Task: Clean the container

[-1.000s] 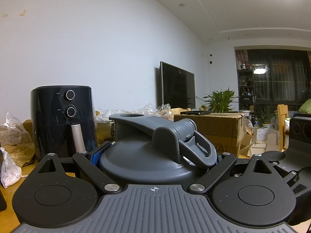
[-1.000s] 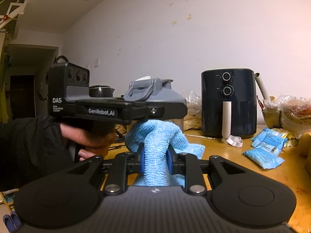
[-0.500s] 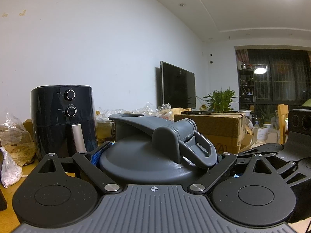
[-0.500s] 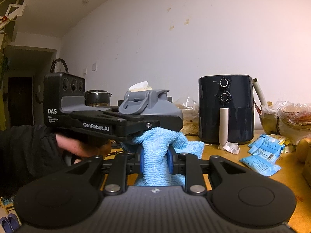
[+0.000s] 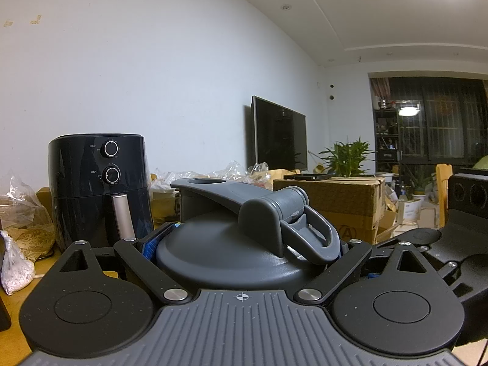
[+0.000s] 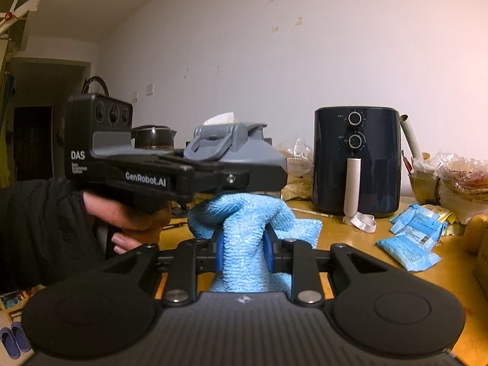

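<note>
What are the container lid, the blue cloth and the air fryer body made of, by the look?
Container lid: looks like matte grey moulded plastic, dull sheen, one-piece hinge and loop.
Blue cloth: probably microfibre terry, fuzzy looped pile, soft folds.
Air fryer: glossy dark shell with reflections, likely plastic; handle looks like pale metal.

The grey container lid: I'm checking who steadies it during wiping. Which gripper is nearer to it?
Left. The left gripper clamps the grey container lid; the right gripper, shut on the blue cloth, sits just below it.
</note>
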The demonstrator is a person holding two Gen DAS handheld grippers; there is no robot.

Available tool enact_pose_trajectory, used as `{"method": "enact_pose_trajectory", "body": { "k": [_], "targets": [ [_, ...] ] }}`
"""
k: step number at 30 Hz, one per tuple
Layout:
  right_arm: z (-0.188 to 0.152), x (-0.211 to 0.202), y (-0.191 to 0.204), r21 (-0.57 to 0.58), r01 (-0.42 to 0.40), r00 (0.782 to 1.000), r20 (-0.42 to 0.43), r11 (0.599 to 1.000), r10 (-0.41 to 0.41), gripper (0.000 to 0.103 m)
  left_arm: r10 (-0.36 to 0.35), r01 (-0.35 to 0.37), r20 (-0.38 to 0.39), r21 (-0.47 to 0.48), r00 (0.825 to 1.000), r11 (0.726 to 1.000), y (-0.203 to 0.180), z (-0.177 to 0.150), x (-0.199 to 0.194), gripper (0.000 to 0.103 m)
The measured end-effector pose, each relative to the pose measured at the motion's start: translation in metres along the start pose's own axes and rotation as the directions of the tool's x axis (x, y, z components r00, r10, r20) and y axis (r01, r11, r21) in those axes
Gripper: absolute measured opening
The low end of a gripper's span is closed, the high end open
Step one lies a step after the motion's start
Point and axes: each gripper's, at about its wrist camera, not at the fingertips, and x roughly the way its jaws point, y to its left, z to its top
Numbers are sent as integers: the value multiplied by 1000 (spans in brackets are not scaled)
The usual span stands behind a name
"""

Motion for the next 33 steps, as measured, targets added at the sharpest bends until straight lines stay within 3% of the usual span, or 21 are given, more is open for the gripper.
{"method": "enact_pose_trajectory", "body": {
  "k": [15,33],
  "targets": [
    [-15,12,-2,7,-18,994,-106,1000,18,15,0,0,-4,-1,1000,1000,0,0,1,95],
    [-38,35,-1,-2,-29,965,-261,1000,27,15,2,-2,-5,-1,1000,1000,0,-1,2,95]
  ]
}}
